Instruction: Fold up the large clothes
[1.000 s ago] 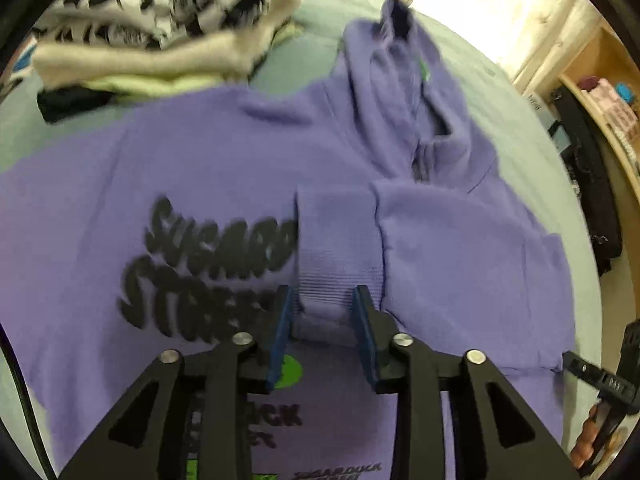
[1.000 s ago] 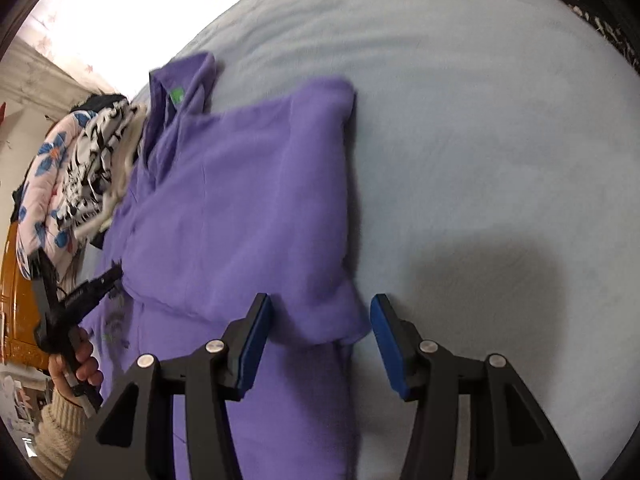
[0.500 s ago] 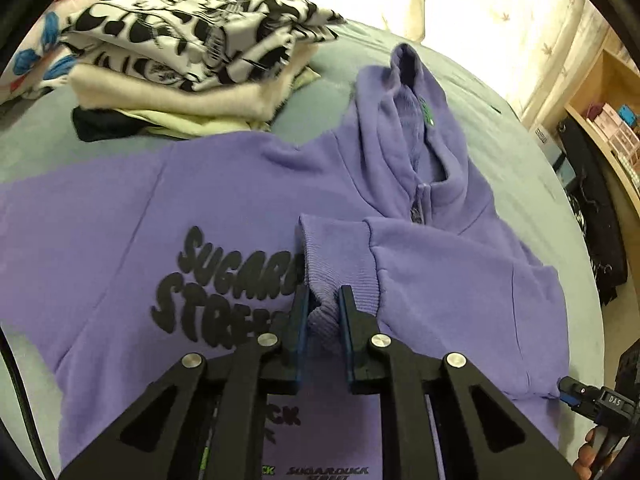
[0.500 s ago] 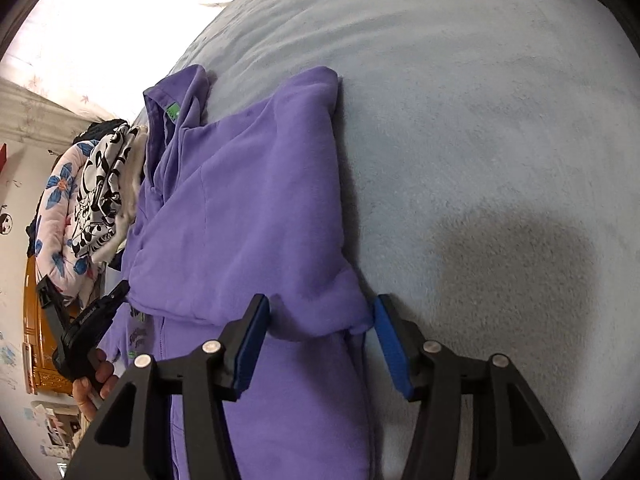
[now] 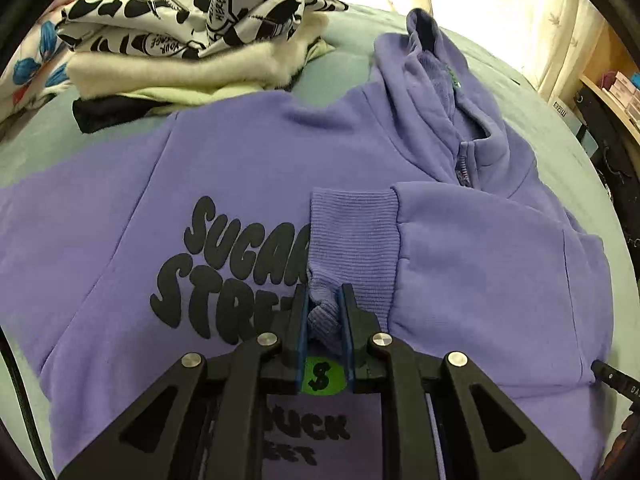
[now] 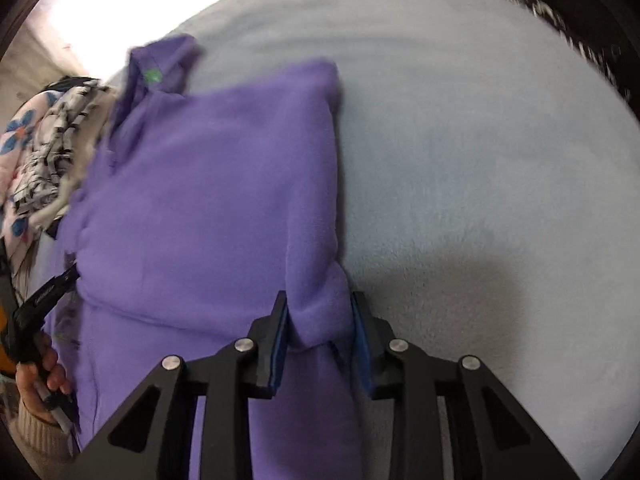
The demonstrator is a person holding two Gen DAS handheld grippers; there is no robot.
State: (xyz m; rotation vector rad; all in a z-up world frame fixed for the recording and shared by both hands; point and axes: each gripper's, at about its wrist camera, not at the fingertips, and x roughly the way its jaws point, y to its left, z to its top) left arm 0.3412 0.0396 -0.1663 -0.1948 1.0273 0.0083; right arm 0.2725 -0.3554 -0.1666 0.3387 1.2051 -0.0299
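Both hand-held grippers narrowed: left [image 5: 323, 320] pinches cuff [image 5: 354, 236] (ribbed), right [image 6: 320, 326] closing around hoodie [image 6: 208, 200].

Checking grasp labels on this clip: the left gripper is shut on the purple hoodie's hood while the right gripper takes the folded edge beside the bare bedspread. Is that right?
Not quite. The left gripper is shut on the ribbed sleeve cuff, not the hood, which lies untouched farther away in the left wrist view. The rest holds: the right gripper is closing around the purple hoodie's folded edge beside the bedspread.
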